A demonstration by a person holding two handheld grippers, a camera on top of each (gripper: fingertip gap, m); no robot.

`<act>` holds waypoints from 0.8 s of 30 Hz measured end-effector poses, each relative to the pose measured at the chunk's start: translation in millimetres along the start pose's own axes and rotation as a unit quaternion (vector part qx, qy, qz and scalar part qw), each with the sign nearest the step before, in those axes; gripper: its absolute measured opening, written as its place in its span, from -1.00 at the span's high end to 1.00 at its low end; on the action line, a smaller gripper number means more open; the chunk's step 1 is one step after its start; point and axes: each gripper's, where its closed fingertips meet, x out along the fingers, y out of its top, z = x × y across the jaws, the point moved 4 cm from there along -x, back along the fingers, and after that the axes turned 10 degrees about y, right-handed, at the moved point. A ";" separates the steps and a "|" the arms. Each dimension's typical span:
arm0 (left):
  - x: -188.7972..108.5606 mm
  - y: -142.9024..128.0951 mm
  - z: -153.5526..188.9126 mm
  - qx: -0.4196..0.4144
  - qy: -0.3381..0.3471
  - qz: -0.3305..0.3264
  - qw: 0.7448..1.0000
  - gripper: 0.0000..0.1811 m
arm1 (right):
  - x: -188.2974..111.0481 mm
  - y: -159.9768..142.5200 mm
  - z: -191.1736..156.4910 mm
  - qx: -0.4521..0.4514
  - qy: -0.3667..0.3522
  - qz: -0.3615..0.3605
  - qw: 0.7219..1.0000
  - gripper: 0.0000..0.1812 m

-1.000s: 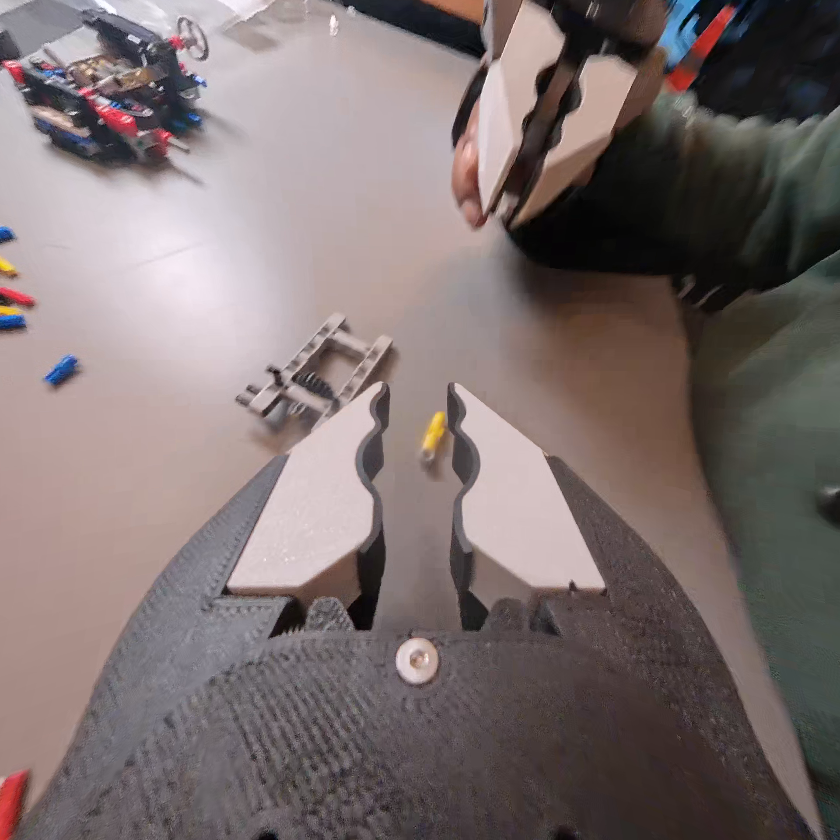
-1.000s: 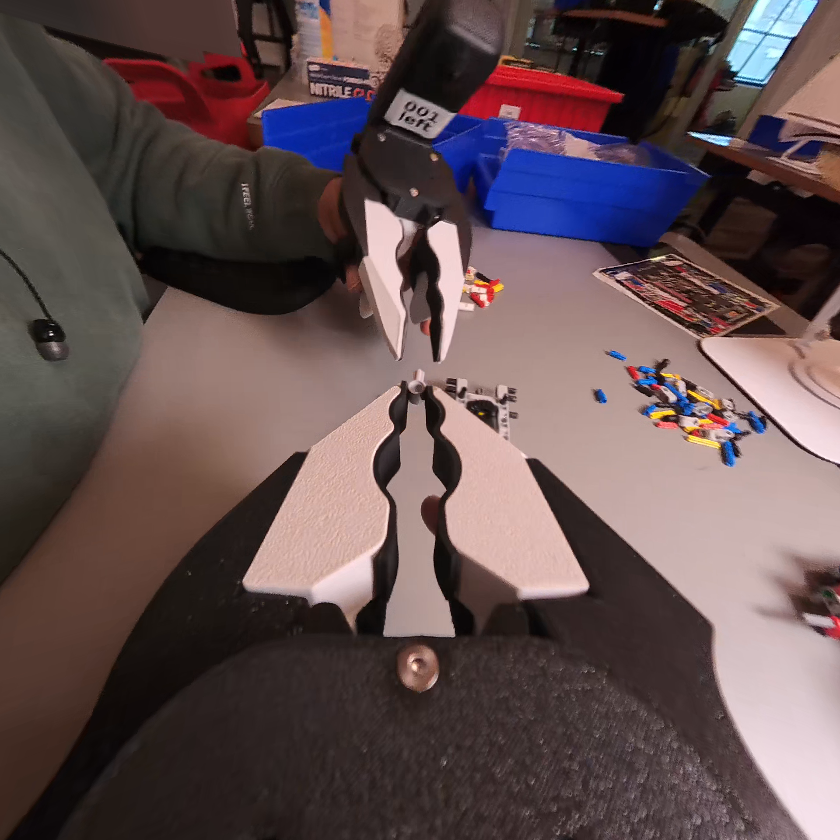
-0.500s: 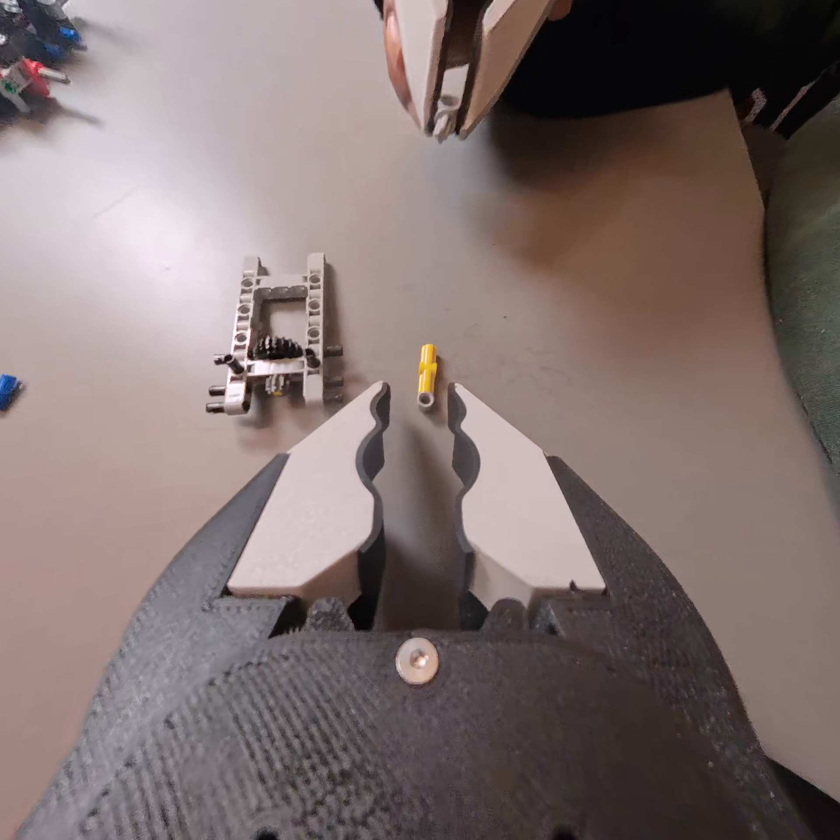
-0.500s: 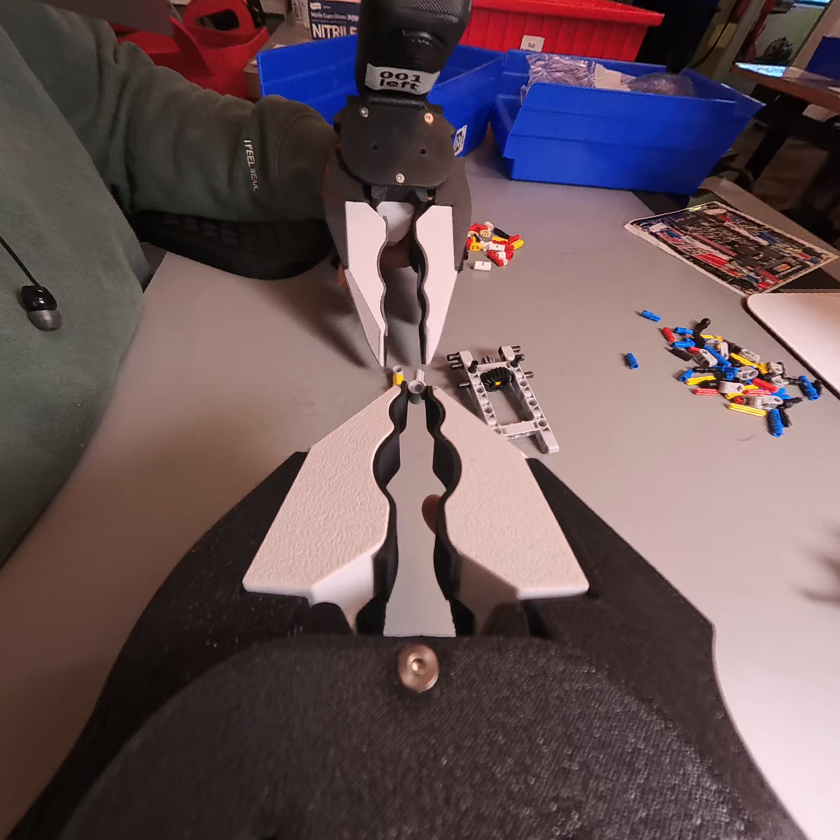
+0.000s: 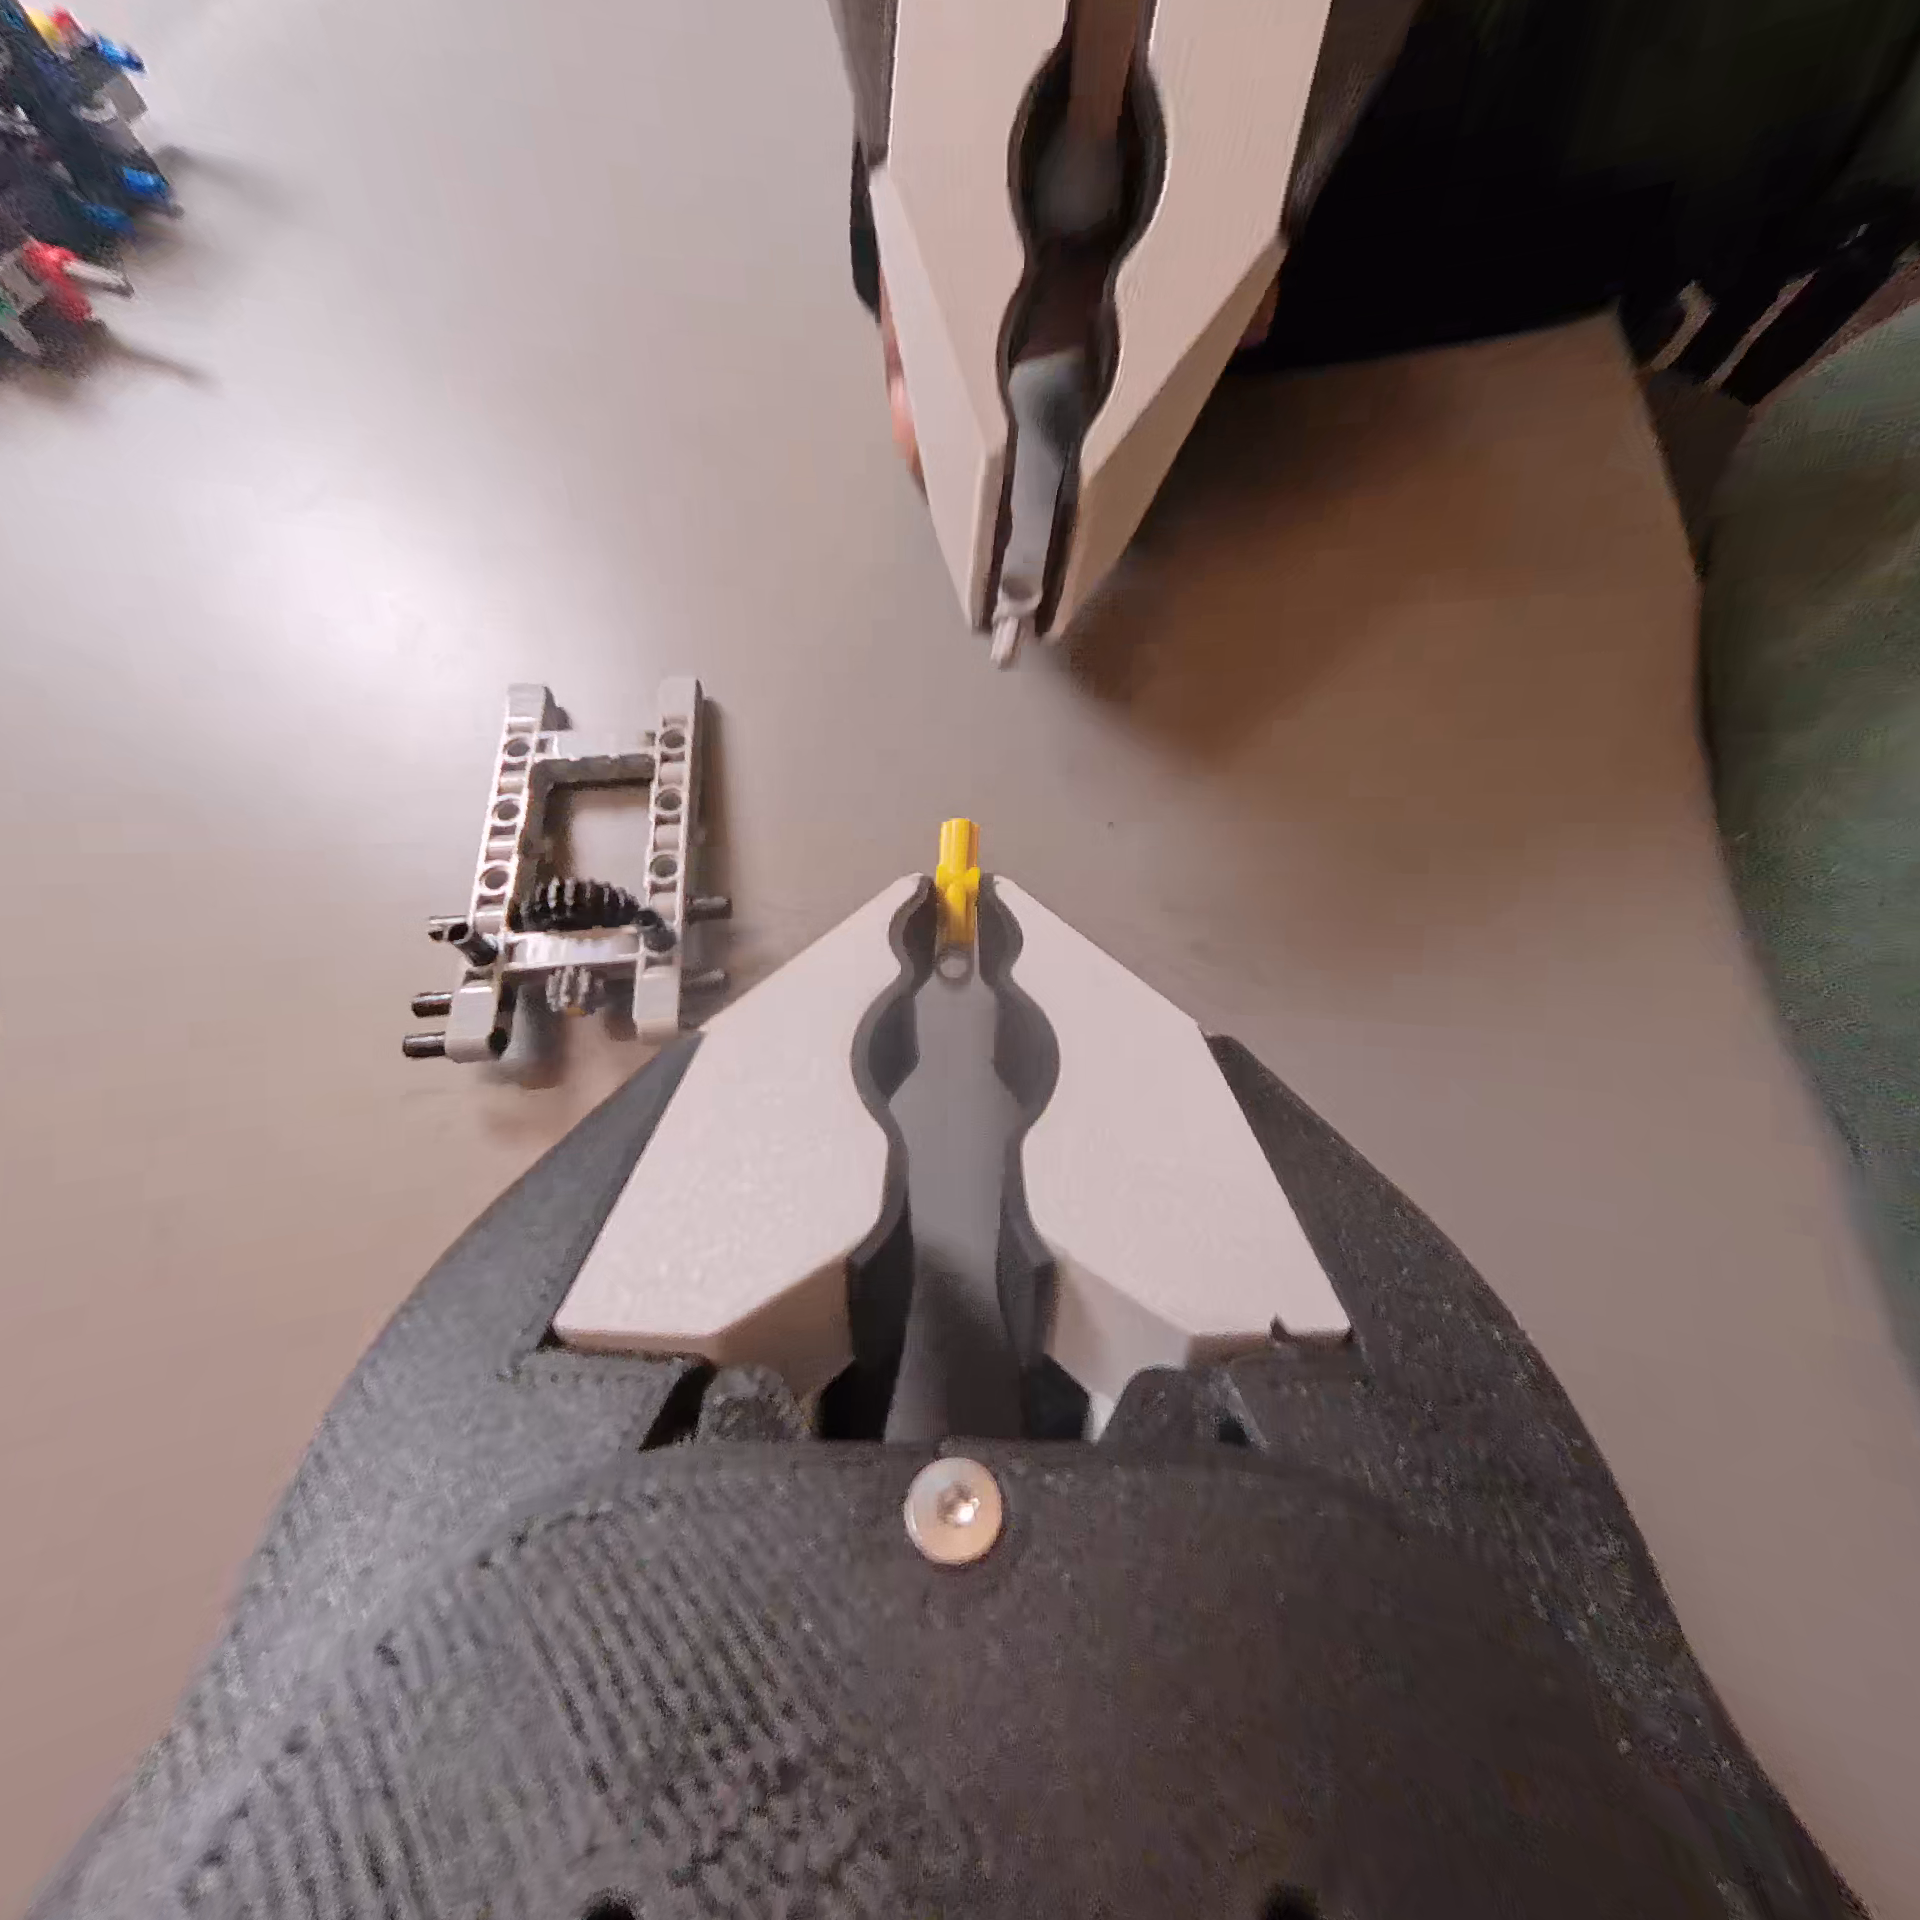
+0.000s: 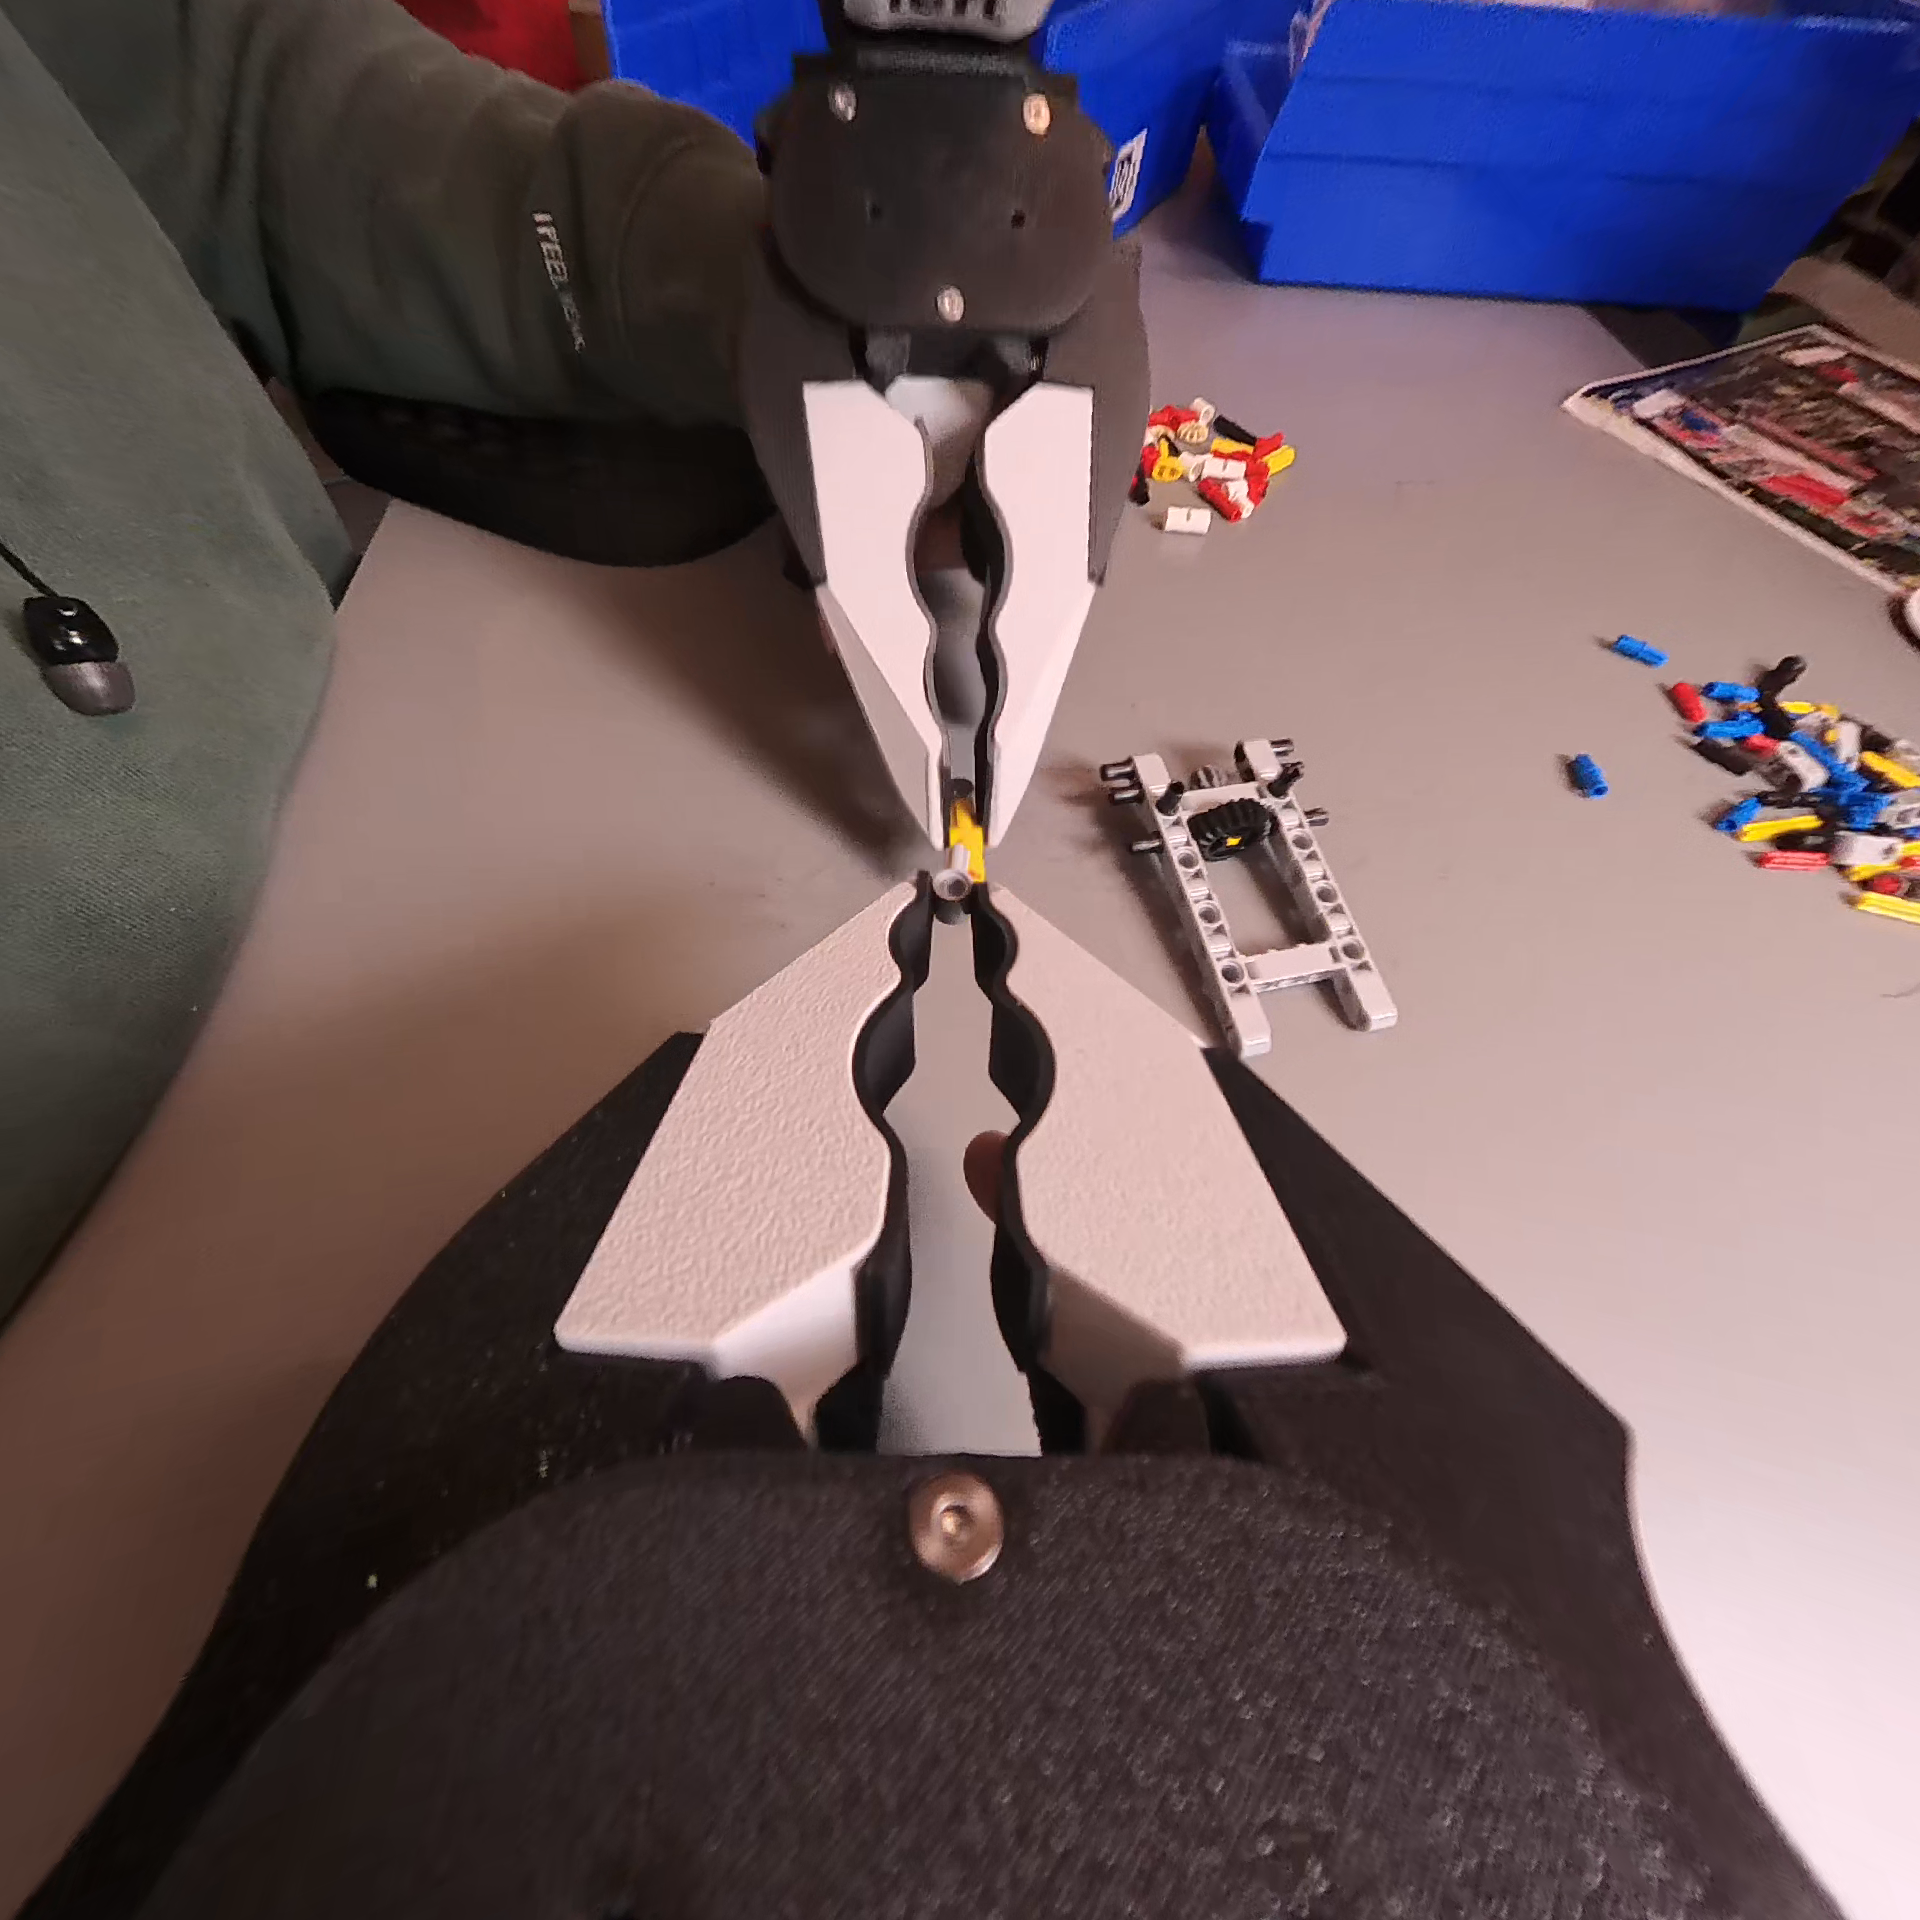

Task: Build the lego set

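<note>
My left gripper is shut on a small yellow pin that sticks out past its tips. My right gripper is shut on a small light-grey connector. The two grippers face each other tip to tip over the table. In the right wrist view the left gripper and the yellow pin sit just beyond the grey connector. In the left wrist view the right gripper and the grey connector stand a short gap from the pin. A grey frame assembly with a black gear lies on the table beside them.
A pile of loose coloured pieces lies on the right, and a smaller red, yellow and white pile lies behind the left gripper. An instruction booklet and blue bins are at the back. A partly built model shows far left. Tip to tip, the grippers are about 5 centimetres apart.
My left gripper has closed on the yellow pin that lay on the table. The right gripper, still holding the grey connector, has come closer, so the tips nearly meet.
</note>
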 end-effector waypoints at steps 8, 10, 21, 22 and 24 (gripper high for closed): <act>-8.5 16.1 11.2 -0.009 -0.026 0.053 0.998 0.94 | 11.2 -3.1 -4.1 0.013 0.017 -0.012 1.000 0.93; -7.5 14.8 11.5 -0.007 -0.027 0.049 0.998 0.94 | 11.8 -3.1 -4.9 0.015 0.021 -0.010 1.000 0.93; -2.8 12.0 15.4 0.000 -0.028 0.040 0.999 0.94 | 14.8 -7.8 -7.8 0.037 0.035 -0.034 0.998 0.93; -2.4 11.9 15.7 0.004 -0.025 0.037 0.999 0.94 | 15.1 -8.2 -7.9 0.042 0.036 -0.036 0.998 0.94; -1.5 12.0 16.0 0.007 -0.019 0.034 0.999 0.94 | 15.4 -9.3 -7.1 0.049 0.034 -0.038 0.997 0.94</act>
